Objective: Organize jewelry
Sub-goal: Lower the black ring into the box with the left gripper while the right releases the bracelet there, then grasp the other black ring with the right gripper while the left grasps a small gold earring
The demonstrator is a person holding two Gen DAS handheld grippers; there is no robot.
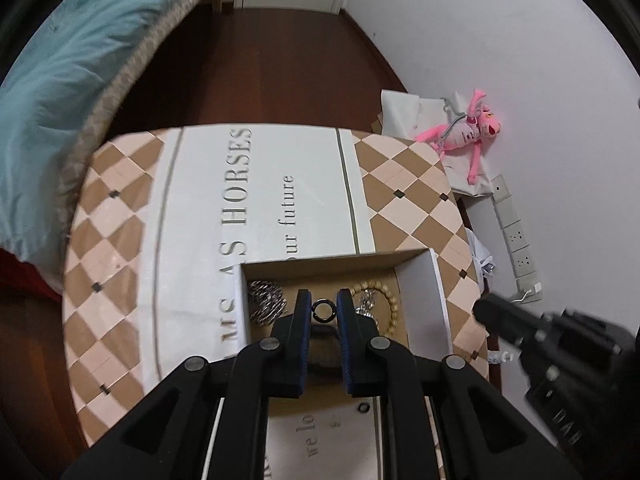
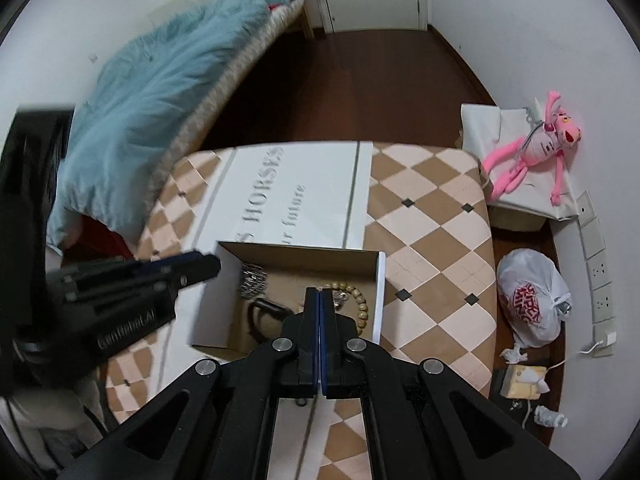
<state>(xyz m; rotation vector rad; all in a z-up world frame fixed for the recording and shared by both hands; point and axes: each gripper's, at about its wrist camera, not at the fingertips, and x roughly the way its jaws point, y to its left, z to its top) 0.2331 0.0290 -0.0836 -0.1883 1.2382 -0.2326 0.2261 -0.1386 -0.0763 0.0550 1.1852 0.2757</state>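
Pinching round dark ring (image 1: 323, 310), left gripper (image 1: 323, 309).

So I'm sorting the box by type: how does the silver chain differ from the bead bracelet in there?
The silver chain is shiny metal links bunched in a heap at the left of the box; the bead bracelet is round tan beads, matte, spread in an open loop at the right. The chain lies clear of other pieces, while the bracelet curls around a small silver piece. Both lie loose on the box floor.
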